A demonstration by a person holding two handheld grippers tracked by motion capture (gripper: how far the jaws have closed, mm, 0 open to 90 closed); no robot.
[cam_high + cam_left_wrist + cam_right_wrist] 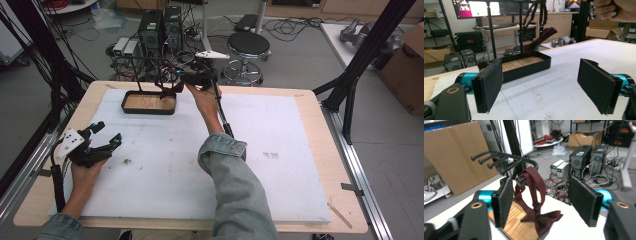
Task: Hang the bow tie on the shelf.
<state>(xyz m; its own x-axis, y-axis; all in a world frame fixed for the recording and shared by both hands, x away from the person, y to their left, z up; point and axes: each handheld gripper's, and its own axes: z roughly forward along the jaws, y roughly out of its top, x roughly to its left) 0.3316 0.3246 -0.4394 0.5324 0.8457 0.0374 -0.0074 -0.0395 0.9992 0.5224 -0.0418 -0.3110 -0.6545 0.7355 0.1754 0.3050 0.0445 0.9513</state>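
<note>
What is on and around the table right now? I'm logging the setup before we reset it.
Bow tie: one, dark red, hanging by its strap from a peg of the rack.
Rack: one, black, several pegs, rising from the tray.
Tray: one, black rim with wooden floor, far left of the table.
Table: one, white mat on pale wood.
Stool: one, black, floor beyond the table.
Computer towers: two, black, on the floor.
Left gripper: open, near left.
Right gripper: open, at the bow tie.
</note>
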